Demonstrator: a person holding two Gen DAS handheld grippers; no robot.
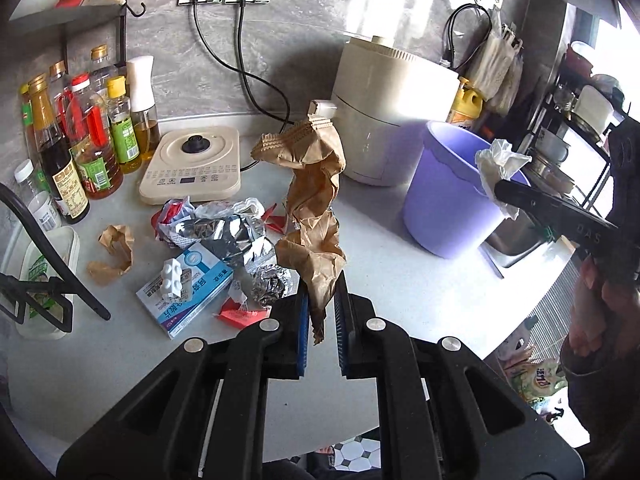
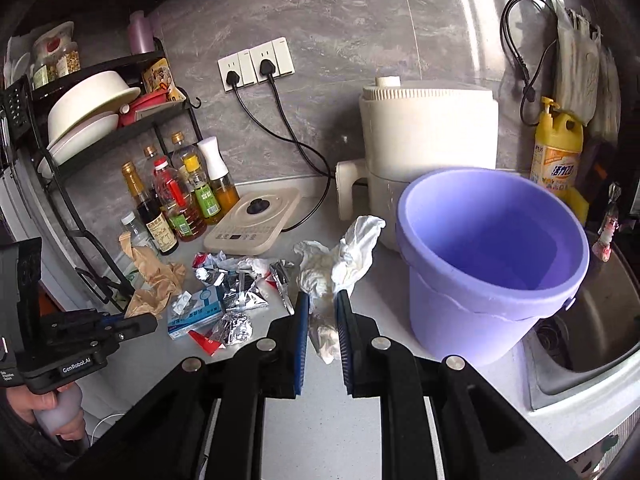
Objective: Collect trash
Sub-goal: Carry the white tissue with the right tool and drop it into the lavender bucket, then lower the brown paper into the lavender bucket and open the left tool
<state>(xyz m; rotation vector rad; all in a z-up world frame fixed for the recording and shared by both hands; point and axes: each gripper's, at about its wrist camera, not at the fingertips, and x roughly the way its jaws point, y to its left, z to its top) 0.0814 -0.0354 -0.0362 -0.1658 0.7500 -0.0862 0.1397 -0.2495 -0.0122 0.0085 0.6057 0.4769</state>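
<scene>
Brown crumpled paper bag [image 1: 316, 200], light and floppy, stands pinched low between the left gripper [image 1: 322, 312] fingers; soft white tissue [image 2: 340, 264], probably damp, sits clamped between the right gripper [image 2: 323, 316] fingers beside the purple bucket [image 2: 492, 264].

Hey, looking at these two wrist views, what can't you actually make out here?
- Purple bucket: bottom in shade, right wrist view; contents unclear.
- Blue box print: too small to read, left wrist view.
- Sink: cut off by the right edge, right wrist view.
- Brown paper lower end: hidden between the left gripper pads.
</scene>
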